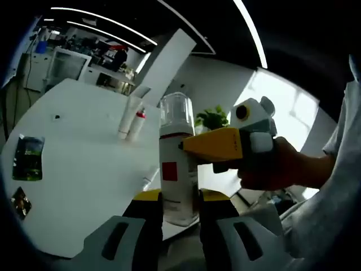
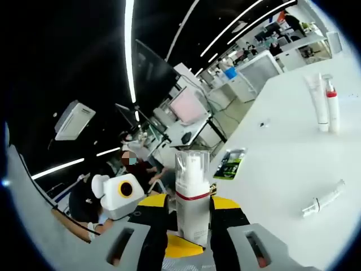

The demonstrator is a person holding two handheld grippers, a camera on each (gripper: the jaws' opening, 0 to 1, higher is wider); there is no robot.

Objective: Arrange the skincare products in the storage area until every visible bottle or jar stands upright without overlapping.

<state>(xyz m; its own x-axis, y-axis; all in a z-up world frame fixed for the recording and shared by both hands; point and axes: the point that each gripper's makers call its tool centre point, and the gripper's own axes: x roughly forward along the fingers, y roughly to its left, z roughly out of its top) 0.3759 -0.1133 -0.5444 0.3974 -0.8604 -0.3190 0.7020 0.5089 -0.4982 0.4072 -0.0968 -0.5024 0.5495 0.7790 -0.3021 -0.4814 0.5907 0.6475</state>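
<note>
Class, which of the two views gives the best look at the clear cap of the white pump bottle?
The right gripper view: the clear cap stands unobstructed, with the pump head visible inside it. In the left gripper view the clear cap also shows, but the right hand-held gripper crosses the white pump bottle just below it.

No lettering can be read anywhere. The pump bottle (image 1: 176, 169) between the jaws bears only a plain red square. The packet's (image 2: 229, 163) print beyond the jaws is too blurred.
</note>
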